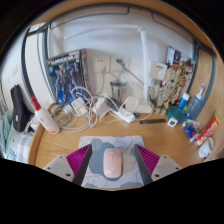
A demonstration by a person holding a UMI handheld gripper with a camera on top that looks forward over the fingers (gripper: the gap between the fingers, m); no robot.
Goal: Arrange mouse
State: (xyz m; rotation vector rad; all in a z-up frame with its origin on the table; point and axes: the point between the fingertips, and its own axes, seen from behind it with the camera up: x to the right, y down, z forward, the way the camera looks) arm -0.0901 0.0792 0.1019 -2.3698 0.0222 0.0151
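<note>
A pale pink mouse (111, 162) lies on a light blue mouse mat (100, 146) on the wooden desk (170, 140). My gripper (111, 165) is open, its two fingers with magenta pads (83, 160) standing either side of the mouse. A gap shows between each pad and the mouse, which rests on the mat between them. The mat's near edge is hidden under the fingers.
Beyond the mat lie tangled white cables and a power strip (92, 105). A blue box (68, 72) leans against the wall. A black device (21, 108) stands at the left, and bottles, tubes and small items (195, 122) crowd the right side.
</note>
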